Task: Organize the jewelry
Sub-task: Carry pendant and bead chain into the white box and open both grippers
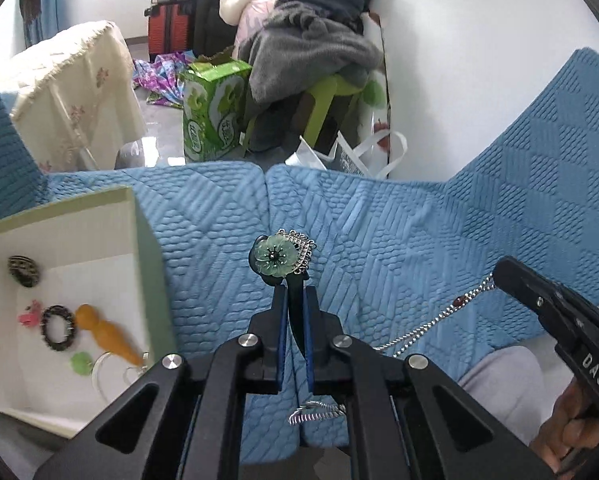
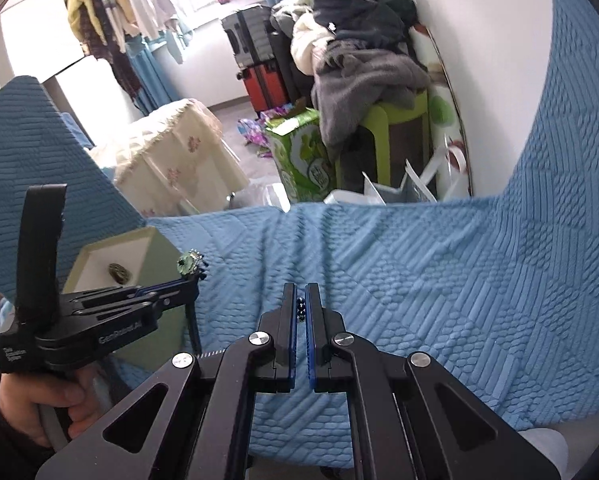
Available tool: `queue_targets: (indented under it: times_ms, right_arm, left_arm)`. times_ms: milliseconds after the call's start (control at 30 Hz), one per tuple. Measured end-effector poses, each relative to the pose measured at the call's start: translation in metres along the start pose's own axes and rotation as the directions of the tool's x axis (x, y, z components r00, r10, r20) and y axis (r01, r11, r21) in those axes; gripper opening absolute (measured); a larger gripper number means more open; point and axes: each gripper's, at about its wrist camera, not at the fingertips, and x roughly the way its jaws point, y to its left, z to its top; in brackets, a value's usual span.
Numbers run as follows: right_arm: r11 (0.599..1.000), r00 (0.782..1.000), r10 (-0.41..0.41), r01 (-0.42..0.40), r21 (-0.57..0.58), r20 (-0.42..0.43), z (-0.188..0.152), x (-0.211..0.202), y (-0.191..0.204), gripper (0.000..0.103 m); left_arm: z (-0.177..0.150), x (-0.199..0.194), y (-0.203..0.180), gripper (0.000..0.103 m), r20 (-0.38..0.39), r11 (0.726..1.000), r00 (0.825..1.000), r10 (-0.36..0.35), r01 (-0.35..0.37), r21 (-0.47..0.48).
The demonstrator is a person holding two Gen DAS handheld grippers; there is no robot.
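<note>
Blue quilted sofa cover (image 1: 379, 240) fills the ground under both tools. Left gripper (image 1: 295, 292) is clamped on a dark strap topped by a green flower ornament (image 1: 277, 258), upright above the fingertips. Left of it, close by, sits the open box (image 1: 139, 216). Right gripper (image 2: 301, 304) pinches what looks like a silver chain (image 1: 439, 320), trailing toward the near edge.

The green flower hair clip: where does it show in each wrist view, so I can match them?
Left wrist view: the green flower hair clip sits centre frame, pinched at the tip of the left tool.
Right wrist view: the clip is small, left of centre, at the end of the left tool, just right of the box.
Shared landmark: the open white box on the blue quilted cover.
</note>
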Motion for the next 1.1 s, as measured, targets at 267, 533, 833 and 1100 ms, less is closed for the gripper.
queue_targets:
  times_ms: [267,533,833,1100]
  right_arm:
    - [0.998,0.998,0.042,-0.039,-0.047,0.051,0.029,-0.034,0.043,0.002]
    - [0.988,0.988,0.099,-0.084,-0.128,0.121,0.071,-0.062,0.099,0.002]
    - [0.971,0.968,0.167,-0.129,-0.203,0.185,0.115,-0.076,0.168,0.002]
    - [0.959,0.968,0.196,-0.156,-0.236,0.158,0.114,-0.053,0.215,0.002]
  left_arm:
    - [0.017,-0.059,0.015,0.005,0.053,1.000,0.999,-0.009,0.009,0.004]
    - [0.044,-0.121,0.041,0.005,0.129,1.000,0.992,0.013,-0.014,0.005]
    - [0.056,-0.195,0.099,0.005,0.234,0.996,0.970,0.070,-0.057,-0.061]
    - [0.043,-0.226,0.158,0.005,0.283,0.984,0.951,0.127,-0.085,-0.157]
